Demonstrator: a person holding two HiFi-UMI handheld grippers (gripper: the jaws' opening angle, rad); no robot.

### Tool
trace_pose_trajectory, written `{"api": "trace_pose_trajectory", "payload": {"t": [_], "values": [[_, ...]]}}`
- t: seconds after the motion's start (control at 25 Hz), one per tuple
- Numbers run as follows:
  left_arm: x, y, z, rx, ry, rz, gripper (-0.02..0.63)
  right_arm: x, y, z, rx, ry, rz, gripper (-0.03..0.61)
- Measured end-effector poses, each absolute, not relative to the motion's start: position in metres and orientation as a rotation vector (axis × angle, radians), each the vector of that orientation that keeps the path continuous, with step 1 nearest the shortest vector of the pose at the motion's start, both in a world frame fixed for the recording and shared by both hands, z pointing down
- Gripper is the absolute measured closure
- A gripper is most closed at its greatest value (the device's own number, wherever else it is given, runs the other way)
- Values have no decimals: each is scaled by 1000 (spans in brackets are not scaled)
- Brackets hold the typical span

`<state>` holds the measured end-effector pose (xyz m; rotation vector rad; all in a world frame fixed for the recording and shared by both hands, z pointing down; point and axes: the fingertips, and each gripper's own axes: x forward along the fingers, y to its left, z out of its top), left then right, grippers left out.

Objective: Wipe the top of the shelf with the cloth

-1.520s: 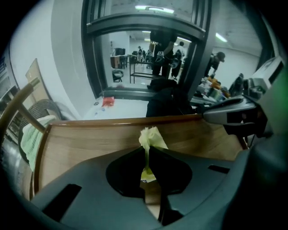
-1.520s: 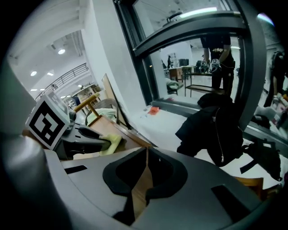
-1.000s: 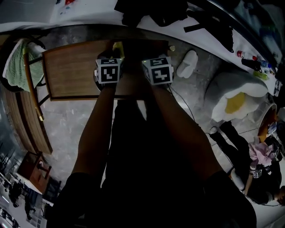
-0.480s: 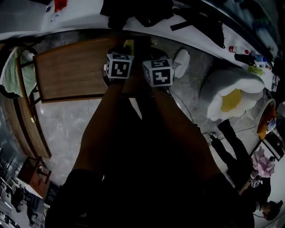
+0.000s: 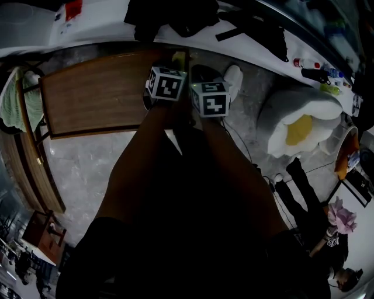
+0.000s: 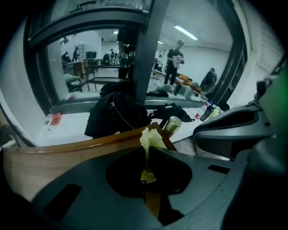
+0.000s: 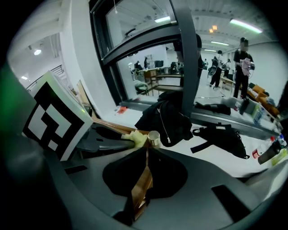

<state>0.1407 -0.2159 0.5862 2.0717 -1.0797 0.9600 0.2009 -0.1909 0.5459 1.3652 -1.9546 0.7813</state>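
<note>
The brown wooden shelf top [image 5: 93, 96] runs across the upper left of the head view. Both grippers sit close together over its right end. My left gripper [image 5: 174, 69] is shut on a pale yellow cloth [image 5: 180, 58]. In the left gripper view the cloth [image 6: 150, 138] is pinched between the jaws and sticks up past their tips over the shelf's far corner [image 6: 158, 130]. My right gripper [image 5: 202, 75], just to the right, is shut with nothing between its jaws. The right gripper view shows the cloth [image 7: 137, 139] beside a metal cap [image 7: 154, 137].
A white shoe [image 5: 234, 79] and an egg-shaped cushion [image 5: 298, 125] lie on the floor to the right. A white ledge with dark bags [image 5: 187, 17] runs behind the shelf. A green cloth on a rack [image 5: 14, 99] stands at the left. People [image 5: 336, 233] are at the lower right.
Both grippers have moved right along the shelf top toward its right end, the left one farther, carrying the cloth. They now stand closer together.
</note>
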Motion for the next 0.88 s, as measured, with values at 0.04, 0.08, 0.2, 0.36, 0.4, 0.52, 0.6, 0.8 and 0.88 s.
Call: {"api": "trace_pose_trajectory", "payload": {"t": [0.04, 0.08, 0.2, 0.36, 0.4, 0.52, 0.6, 0.8, 0.88], "values": [[141, -216, 587, 2082, -1075, 965, 583, 199, -191, 544, 1364, -1958, 776, 552], [141, -216, 587, 2091, -1066, 963, 583, 196, -191, 542, 1362, -1962, 769, 552], [137, -216, 585, 2099, -1037, 894, 583, 183, -194, 538, 1351, -1981, 751, 551], [105, -208, 567, 2100, -1044, 815, 583, 141, -197, 531, 1303, -2033, 757, 552], [91, -207, 562, 2092, -1062, 796, 583, 128, -199, 530, 1291, -2046, 755, 552], [33, -204, 547, 2050, -1149, 710, 583, 79, -202, 531, 1246, -2103, 733, 552], [-17, -200, 541, 2014, -1221, 690, 583, 36, -200, 529, 1187, -2150, 721, 552], [-150, -181, 539, 1886, -1381, 699, 583, -78, -180, 528, 1003, -2259, 726, 551], [-198, -172, 542, 1831, -1434, 713, 583, -115, -172, 529, 954, -2284, 730, 552]]}}
